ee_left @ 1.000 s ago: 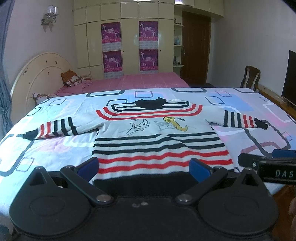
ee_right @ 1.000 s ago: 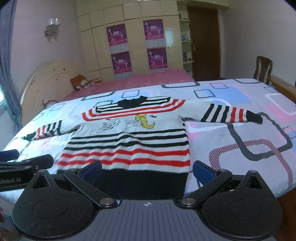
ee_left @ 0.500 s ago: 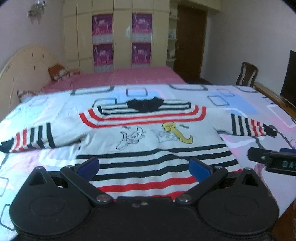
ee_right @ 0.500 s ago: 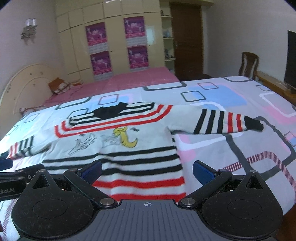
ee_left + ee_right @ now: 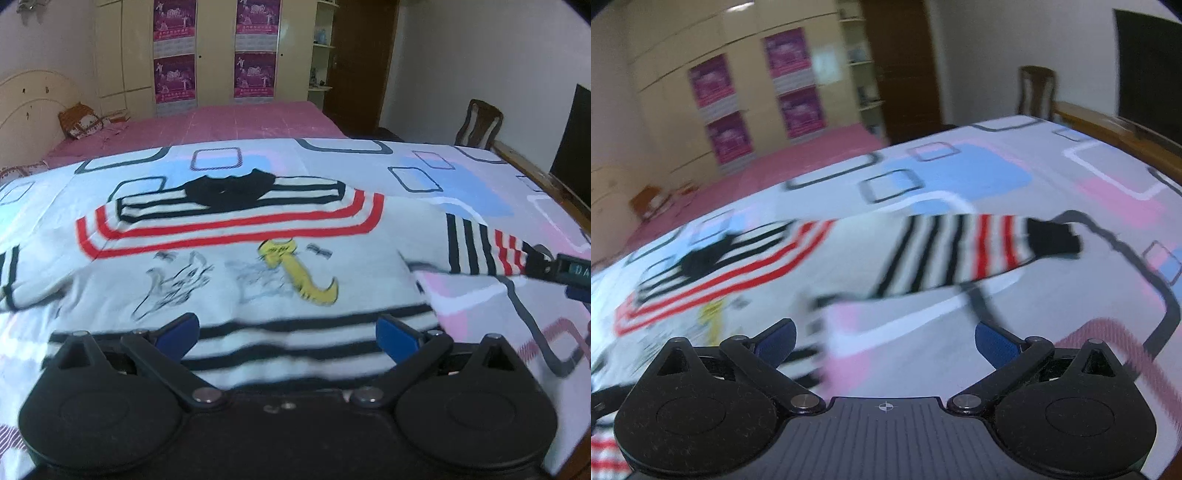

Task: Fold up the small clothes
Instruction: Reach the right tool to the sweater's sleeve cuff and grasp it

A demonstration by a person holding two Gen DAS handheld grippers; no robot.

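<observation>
Both grippers carried forward over the spread sweater, nothing yet gripped.

Nearest the lens, the left gripper [image 5: 287, 330] was held with its blue pads wide apart above the lower black stripes of the striped sweater [image 5: 236, 266], where a second earlier the black hem had filled the foreground. The right gripper [image 5: 884, 341], likewise spread and empty, had been swung to the right: the torso had been left at the frame's left edge, and the striped right sleeve [image 5: 955, 254] with its black cuff [image 5: 1052, 240] was brought close ahead. The sweater itself was left flat, face up, sleeves outstretched on the patterned bedsheet [image 5: 480, 177]. Beyond it lay the pink bedspread [image 5: 229, 122] and the postered wardrobe [image 5: 255, 48]. The shift was judged an approach to the right sleeve for a first inward fold.
</observation>
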